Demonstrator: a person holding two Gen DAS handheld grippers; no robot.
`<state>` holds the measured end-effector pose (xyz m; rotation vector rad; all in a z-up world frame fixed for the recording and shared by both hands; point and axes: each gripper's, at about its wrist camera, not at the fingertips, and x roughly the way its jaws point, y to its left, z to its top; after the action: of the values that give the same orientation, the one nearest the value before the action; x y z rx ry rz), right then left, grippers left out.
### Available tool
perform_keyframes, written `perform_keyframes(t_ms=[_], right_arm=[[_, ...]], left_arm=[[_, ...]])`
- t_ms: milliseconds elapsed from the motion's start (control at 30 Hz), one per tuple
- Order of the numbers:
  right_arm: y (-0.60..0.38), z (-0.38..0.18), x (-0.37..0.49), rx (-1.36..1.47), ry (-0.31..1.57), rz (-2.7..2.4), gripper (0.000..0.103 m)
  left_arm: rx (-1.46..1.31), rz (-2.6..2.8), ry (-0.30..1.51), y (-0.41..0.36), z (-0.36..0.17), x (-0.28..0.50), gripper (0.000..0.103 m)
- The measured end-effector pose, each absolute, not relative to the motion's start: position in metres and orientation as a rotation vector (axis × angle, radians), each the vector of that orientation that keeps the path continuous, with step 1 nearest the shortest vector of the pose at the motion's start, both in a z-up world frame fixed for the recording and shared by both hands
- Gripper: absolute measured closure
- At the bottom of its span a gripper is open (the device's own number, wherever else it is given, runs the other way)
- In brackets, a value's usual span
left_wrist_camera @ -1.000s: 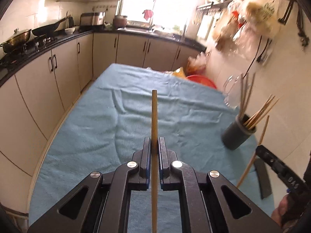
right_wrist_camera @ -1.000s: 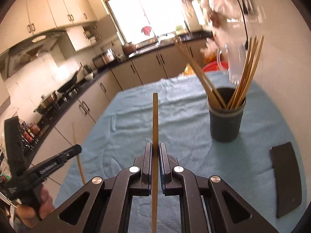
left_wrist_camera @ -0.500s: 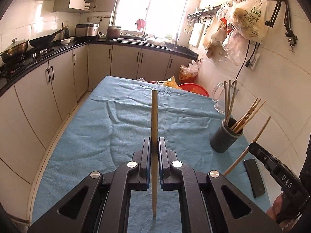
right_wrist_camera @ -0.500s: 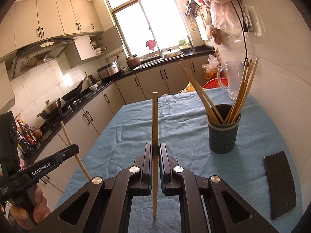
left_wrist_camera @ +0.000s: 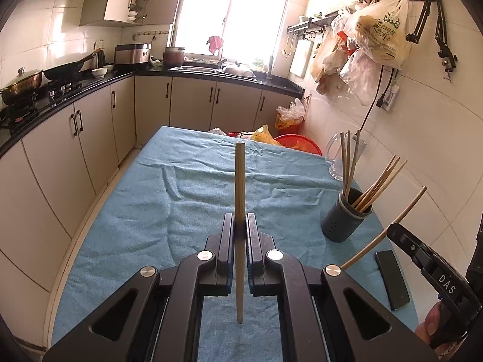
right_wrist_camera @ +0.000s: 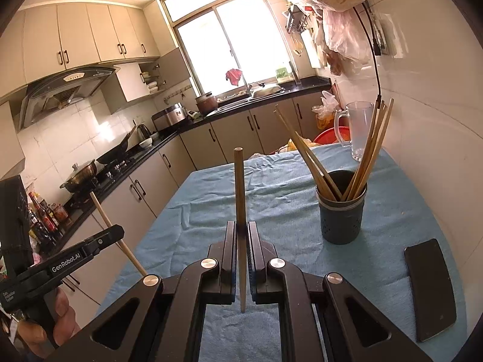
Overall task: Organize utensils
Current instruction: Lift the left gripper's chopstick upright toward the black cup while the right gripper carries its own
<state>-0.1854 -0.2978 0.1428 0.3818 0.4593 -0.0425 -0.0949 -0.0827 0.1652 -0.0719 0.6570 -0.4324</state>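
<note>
Now each claw is clamped on one chopstick. In the left wrist view the left claw [left_wrist_camera: 240, 226] pinches a chopstick [left_wrist_camera: 240, 187] that stands upright between its jaws, tip at 12 o'clock. The right claw [right_wrist_camera: 241, 229] grips its own chopstick [right_wrist_camera: 240, 187] the same way.

Outward from the right claw, the holder [right_wrist_camera: 342, 217] sits at 2 o'clock on the blue cloth of the desk [right_wrist_camera: 271, 199], already bristling with chopsticks that lean to both sides. A dark phone [right_wrist_camera: 431, 289] lies flat at 4 o'clock, near the holder but apart from it. A clear jug [right_wrist_camera: 353, 126] stands farther off at 1 o'clock by the wall.

Compared with a second ago, both views have pulled up and back: the holder looks smaller and lower in each frame, more of the kitchen shows, and the blur has gone. The chopsticks have not slipped in either grip. By my reading, the pair has been lifted and steadied, and neither stick has gone into the holder yet; the next move would be to carry one tip over the open mouth, threading between the leaning sticks without knocking them.

As for writing, the left claw, seen at 8 o'clock from the right wrist, carries "GenRobot.AI" [right_wrist_camera: 65, 264], with smaller print below it too fine to read. The right claw, at 4 o'clock from the left wrist, shows "DAS" [left_wrist_camera: 447, 283]. A hanging bag [left_wrist_camera: 379, 30] bears printed characters I cannot make out.
</note>
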Motion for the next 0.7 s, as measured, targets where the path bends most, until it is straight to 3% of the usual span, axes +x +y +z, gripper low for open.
perform_keyframes(t_ms=[700], right_arm=[[-0.311,0.145,-0.193,0.414,0.451,-0.053,0.096]], left_arm=[[-0.019,-0.44,0.667,-0.103,0.161,-0.097,0.097]])
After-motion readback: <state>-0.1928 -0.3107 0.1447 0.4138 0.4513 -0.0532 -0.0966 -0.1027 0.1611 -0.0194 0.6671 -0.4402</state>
